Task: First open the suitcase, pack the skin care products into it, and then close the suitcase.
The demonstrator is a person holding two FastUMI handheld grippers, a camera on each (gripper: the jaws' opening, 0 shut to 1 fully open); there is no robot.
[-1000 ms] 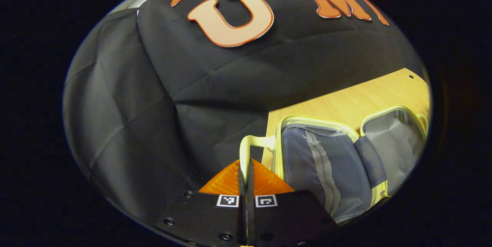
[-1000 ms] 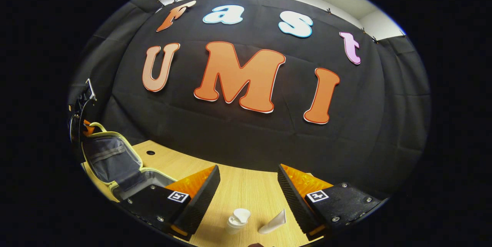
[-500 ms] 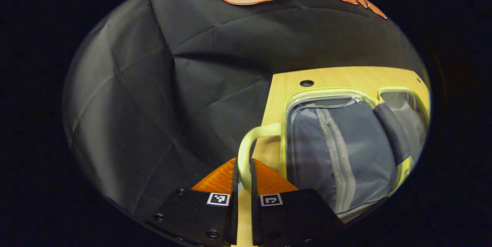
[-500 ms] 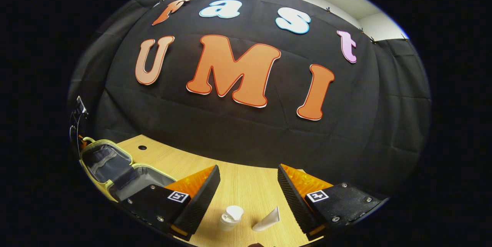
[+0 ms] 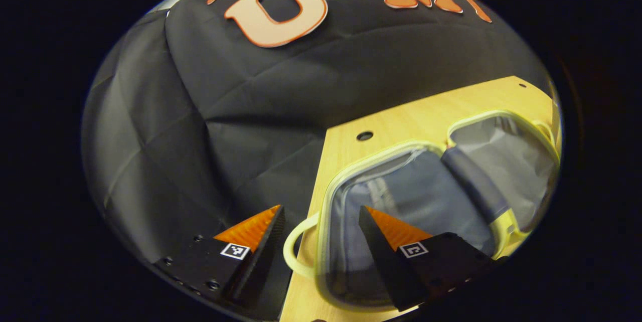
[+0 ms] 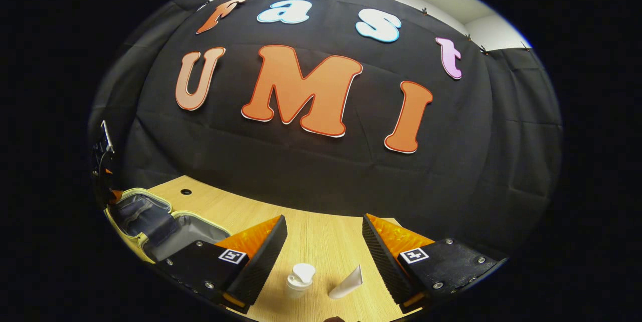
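The pale-yellow suitcase lies open and flat on the wooden table, its grey-blue lined lid nearest me and its grey base half beyond. My left gripper is open above the lid's edge. The lid's handle loop sits free between the fingers, touched by neither. In the right gripper view the suitcase is at the far left. My right gripper hangs open above a white bottle with a flip cap and a white tube, which lie side by side on the table.
The wooden table runs back to the black cloth wall. A small round hole sits near its far left corner, behind the suitcase. The table's left edge passes just beside the handle.
My left gripper opened and let go of the handle. The lid, held up before, now lies flat on the table. The right gripper has barely moved.
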